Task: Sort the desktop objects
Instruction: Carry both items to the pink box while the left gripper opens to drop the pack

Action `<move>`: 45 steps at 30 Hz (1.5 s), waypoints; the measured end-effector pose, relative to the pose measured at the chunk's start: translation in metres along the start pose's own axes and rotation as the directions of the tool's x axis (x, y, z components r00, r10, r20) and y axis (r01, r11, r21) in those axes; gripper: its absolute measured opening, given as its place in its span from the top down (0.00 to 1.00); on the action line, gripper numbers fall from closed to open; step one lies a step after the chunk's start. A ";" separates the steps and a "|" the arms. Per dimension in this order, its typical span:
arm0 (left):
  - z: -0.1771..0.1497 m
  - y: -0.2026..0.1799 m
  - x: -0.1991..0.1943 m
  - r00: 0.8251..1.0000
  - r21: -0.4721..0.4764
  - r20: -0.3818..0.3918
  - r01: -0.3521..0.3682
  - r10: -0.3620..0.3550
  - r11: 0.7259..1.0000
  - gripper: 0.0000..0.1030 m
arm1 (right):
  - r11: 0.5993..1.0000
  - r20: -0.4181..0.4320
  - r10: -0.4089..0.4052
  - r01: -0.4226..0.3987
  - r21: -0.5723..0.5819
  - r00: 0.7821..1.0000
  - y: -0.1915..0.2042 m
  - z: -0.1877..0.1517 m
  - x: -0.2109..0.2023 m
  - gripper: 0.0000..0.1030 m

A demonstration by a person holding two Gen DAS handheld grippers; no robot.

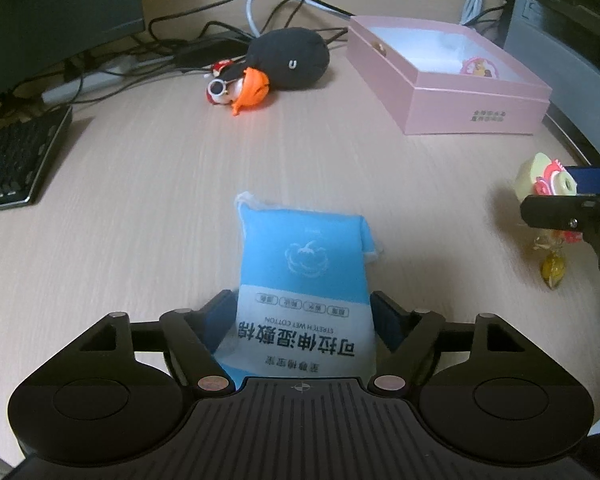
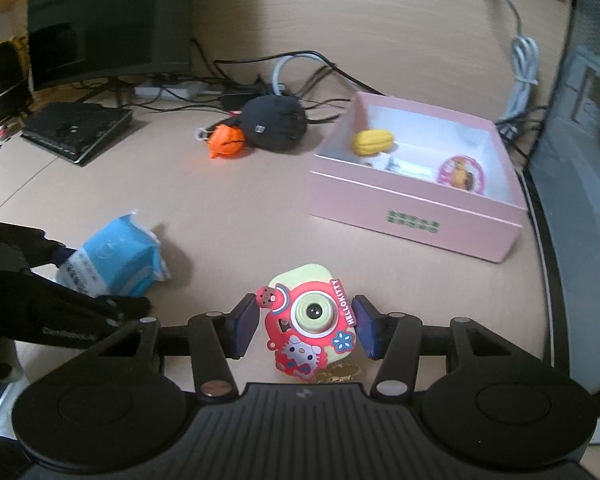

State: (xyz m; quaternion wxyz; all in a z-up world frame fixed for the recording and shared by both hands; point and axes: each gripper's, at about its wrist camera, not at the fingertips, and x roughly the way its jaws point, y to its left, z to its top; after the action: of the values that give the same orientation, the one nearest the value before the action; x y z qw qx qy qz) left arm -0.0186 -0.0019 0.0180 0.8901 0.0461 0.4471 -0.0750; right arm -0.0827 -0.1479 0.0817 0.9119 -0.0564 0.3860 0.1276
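pack (image 1: 300,280): soft blue-white plastic pouch, light, squashy, likely slippery; lies near centre of desk (image 1: 140,200) | left gripper (image 1: 304,320): part open, pads astride pack's near end, contact unclear; take it across the sides | right gripper (image 2: 306,326): narrow, flanking rigid toy camera (image 2: 310,320), grip unclear | pink box (image 2: 412,216) far right, open

A pale wood-grain surface (image 1: 148,184) is filling the view. A dark monitor (image 2: 108,28) is standing at its far left corner, with tangled cables (image 2: 300,68) trailing along the far edge.
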 end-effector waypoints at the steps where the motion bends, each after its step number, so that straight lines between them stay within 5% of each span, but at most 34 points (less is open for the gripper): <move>1: 0.001 0.000 0.001 1.000 -0.003 0.004 -0.002 0.002 1.000 0.23 | 1.000 0.000 0.005 -0.005 -0.004 1.000 0.002 0.000 0.000 0.51; 7: 0.007 -0.009 0.002 1.000 0.030 0.017 0.009 -0.010 1.000 0.42 | 1.000 0.005 0.002 -0.002 -0.005 1.000 -0.001 0.000 -0.006 0.51; 15: 0.009 -0.014 -0.019 0.995 0.027 0.042 0.094 -0.095 0.995 0.43 | 0.997 0.018 -0.034 0.033 0.063 0.999 -0.027 0.006 -0.034 0.51; 22: 0.036 -0.018 -0.037 0.979 0.044 0.102 0.175 -0.178 0.984 0.43 | 0.986 0.147 -0.084 0.061 0.155 0.986 -0.046 0.024 -0.089 0.51; 32: 0.122 -0.041 -0.022 0.942 0.152 0.199 0.243 -0.270 0.958 0.43 | 0.970 0.209 -0.150 0.103 0.220 0.966 -0.055 0.028 -0.127 0.51; 39: 0.198 -0.076 -0.001 0.909 0.200 0.280 0.261 -0.310 0.944 0.43 | 0.956 0.185 -0.192 0.142 0.257 0.964 -0.070 0.023 -0.117 0.51; 45: 0.250 -0.096 0.019 0.906 0.186 0.325 0.222 -0.273 0.957 0.18 | 0.953 0.160 -0.174 0.125 0.278 0.972 -0.079 0.020 -0.101 0.51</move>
State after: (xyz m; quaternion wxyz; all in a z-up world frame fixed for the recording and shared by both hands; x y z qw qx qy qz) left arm 0.1733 -0.1356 0.1499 0.9324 0.0392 0.2788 -0.2265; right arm -0.1145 -0.2384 0.1687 0.9497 0.0492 0.3091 0.0098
